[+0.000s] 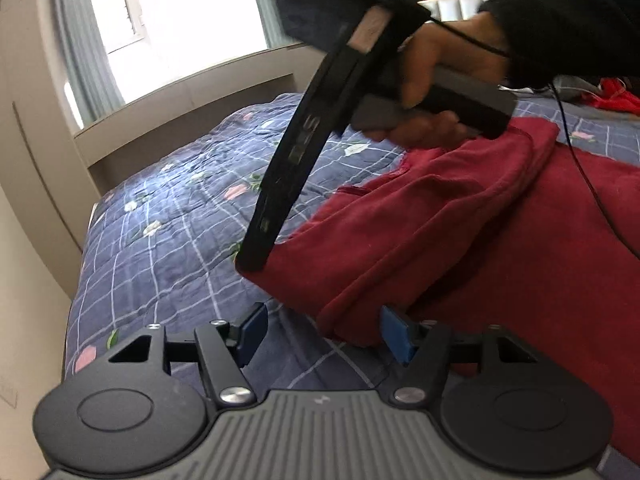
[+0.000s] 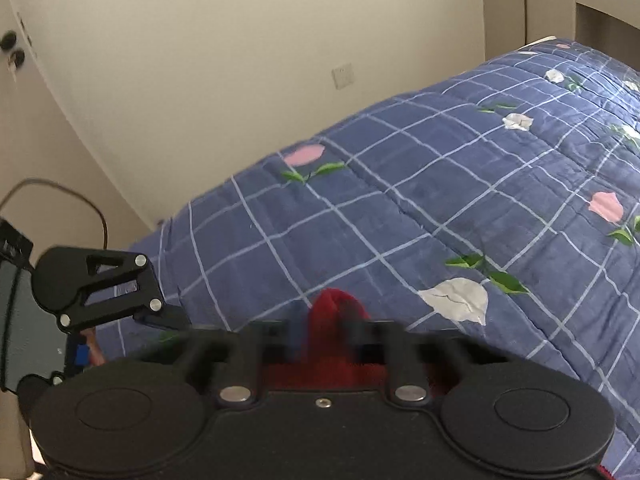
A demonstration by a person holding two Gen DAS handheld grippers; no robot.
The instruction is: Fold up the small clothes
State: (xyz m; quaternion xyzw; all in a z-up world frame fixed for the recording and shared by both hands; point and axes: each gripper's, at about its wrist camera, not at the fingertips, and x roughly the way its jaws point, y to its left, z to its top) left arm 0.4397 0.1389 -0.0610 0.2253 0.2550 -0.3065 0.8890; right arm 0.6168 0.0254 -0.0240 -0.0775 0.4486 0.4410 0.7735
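dark red garment [image 1: 460, 232] in soft folds, right gripper [image 2: 334, 330] clamped on its edge, left gripper [image 1: 324, 334] apart

Bare quilt [image 1: 168, 240] left of red garment [image 1: 460, 232], right gripper [image 1: 250, 258] planted at its corner

left gripper [image 1: 320, 330]: black linkage, silver screws, blue pads [image 1: 394, 332], ribbed grey body. upper right: bare hand [image 1: 424, 76], black sleeve [image 1: 568, 20], thin black cable [image 1: 588, 176].

A dark red garment [image 1: 460, 232] lies on the bed, folded over itself, apparently a small sweatshirt.
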